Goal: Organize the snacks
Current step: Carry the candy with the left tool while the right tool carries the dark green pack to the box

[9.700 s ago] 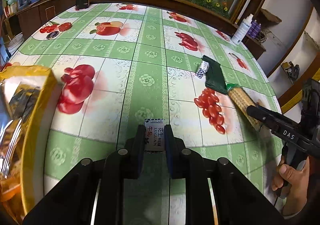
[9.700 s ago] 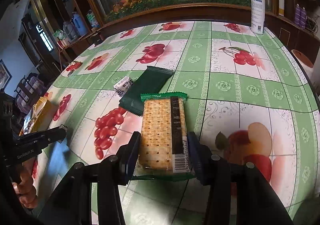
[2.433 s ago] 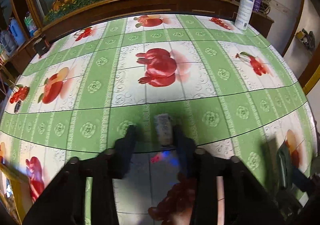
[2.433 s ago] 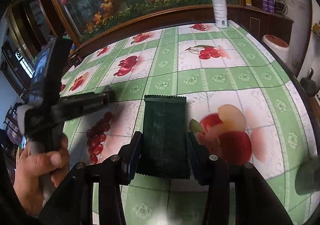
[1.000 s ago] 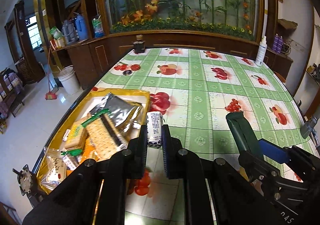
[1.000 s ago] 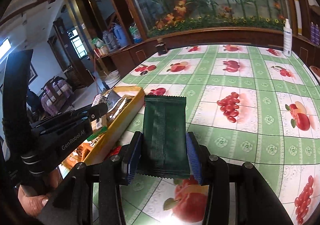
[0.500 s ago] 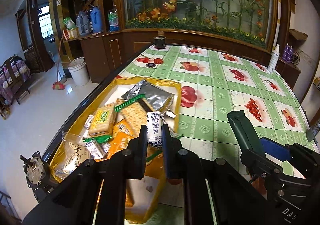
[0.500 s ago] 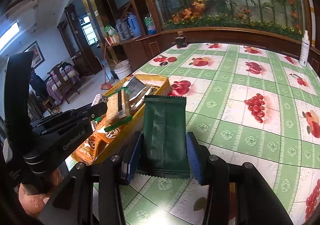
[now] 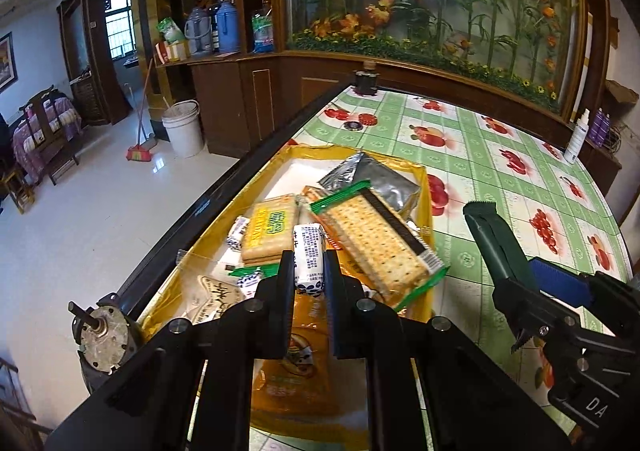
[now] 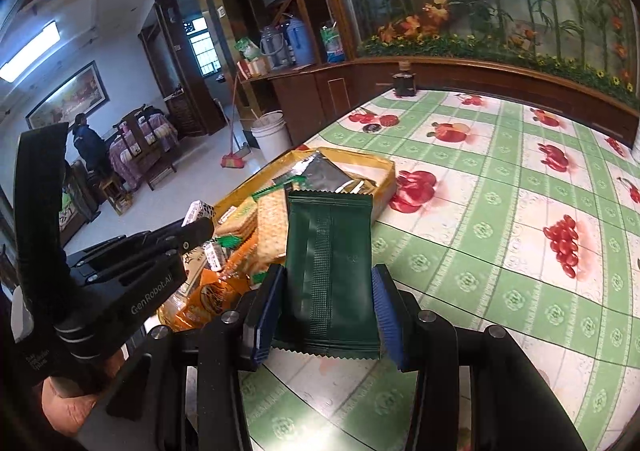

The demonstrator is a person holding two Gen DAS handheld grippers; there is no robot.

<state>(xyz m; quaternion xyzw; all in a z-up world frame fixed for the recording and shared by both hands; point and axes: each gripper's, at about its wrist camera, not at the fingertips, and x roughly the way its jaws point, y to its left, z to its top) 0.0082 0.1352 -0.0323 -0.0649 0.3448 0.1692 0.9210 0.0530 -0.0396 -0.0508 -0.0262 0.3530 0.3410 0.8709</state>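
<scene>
My left gripper (image 9: 308, 271) is shut on a small white candy with blue print (image 9: 308, 257), held above the yellow tray (image 9: 425, 187) of snacks at the table's left edge. In the tray lie a green-edged cracker pack (image 9: 376, 241), a yellow biscuit pack (image 9: 271, 229), a silver pouch (image 9: 376, 179) and an orange bag (image 9: 304, 363). My right gripper (image 10: 326, 309) is shut on a dark green wrapper (image 10: 330, 267), held over the tablecloth just right of the tray (image 10: 384, 187). The green wrapper (image 9: 494, 241) also shows in the left wrist view, and the left gripper (image 10: 192, 229) in the right wrist view.
The green-checked fruit tablecloth (image 9: 500, 171) stretches to the right. A dark jar (image 9: 366, 83) stands at the far corner and a white spray bottle (image 9: 576, 137) at the far right. A small motor (image 9: 106, 339) sits at the table's left rim. A white bucket (image 9: 184, 127) stands on the floor.
Both grippers have swung left with their snacks. The tray has come closer, and the candy now hangs over its contents rather than near its right edge.
</scene>
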